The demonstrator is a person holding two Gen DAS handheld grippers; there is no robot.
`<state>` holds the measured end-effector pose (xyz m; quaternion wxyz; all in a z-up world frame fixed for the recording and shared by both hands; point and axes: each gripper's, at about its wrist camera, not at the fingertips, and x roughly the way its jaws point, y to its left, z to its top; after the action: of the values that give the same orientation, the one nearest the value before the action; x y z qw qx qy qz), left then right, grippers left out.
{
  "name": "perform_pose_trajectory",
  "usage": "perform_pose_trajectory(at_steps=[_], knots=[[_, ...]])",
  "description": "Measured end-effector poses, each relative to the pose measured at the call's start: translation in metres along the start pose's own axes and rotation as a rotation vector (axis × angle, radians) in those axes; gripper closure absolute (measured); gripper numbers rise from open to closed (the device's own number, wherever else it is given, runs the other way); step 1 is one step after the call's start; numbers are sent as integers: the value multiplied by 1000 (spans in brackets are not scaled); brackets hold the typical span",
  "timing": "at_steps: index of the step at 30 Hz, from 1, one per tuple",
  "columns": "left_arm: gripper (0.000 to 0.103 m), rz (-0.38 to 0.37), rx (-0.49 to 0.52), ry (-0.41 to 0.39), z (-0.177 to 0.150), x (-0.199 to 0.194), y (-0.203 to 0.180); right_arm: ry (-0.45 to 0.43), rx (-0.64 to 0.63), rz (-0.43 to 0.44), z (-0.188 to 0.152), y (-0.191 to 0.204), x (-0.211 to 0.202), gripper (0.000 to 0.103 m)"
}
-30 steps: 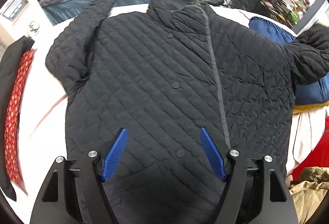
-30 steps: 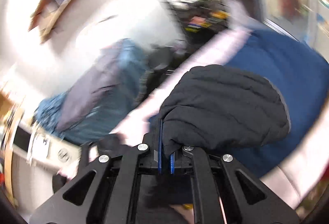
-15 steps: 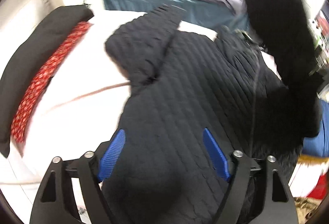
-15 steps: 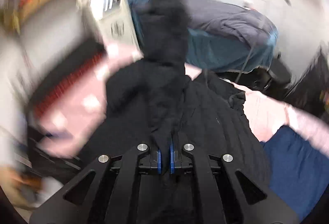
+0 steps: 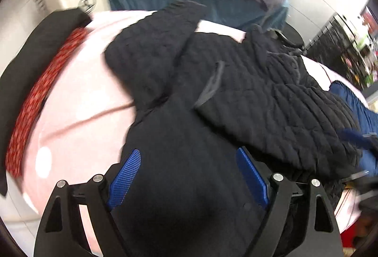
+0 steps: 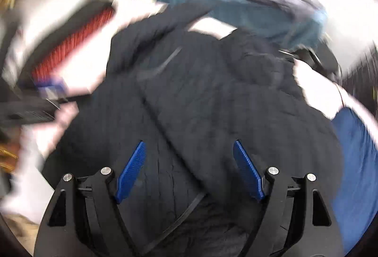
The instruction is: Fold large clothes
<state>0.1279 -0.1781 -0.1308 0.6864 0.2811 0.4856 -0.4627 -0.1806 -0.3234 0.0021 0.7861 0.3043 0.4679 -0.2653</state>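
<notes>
Jacket (image 5: 179, 129) — black, quilted, spread on the bed (image 5: 78, 101); right sleeve (image 5: 278, 110) lies folded across its chest. Judged soft, bulky, light, somewhat slippery; best taken at cuff, hem or shoulder seam. Left gripper (image 5: 189, 176) and right gripper (image 6: 189, 169) hover over the body; jaws of both opening, nothing pinched between them.

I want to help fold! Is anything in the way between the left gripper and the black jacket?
Nothing visible is. The left gripper, jaws opening, hangs right over the black jacket, with only air between.
</notes>
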Motion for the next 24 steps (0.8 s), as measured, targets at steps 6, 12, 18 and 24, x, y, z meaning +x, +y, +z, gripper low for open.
perform_pose_trajectory(at_steps=[6, 12, 18, 24], knots=[[22, -4, 190, 35, 42, 51, -66, -163, 617, 17, -15, -168, -69, 23], [22, 48, 292, 200, 38, 119, -97, -10, 1064, 246, -82, -261, -12, 23], [16, 6, 196, 263, 28, 147, -77, -15, 1204, 471, -84, -250, 60, 31], [11, 3, 179, 275, 29, 153, -78, -119, 685, 102, 6, -195, -4, 74]])
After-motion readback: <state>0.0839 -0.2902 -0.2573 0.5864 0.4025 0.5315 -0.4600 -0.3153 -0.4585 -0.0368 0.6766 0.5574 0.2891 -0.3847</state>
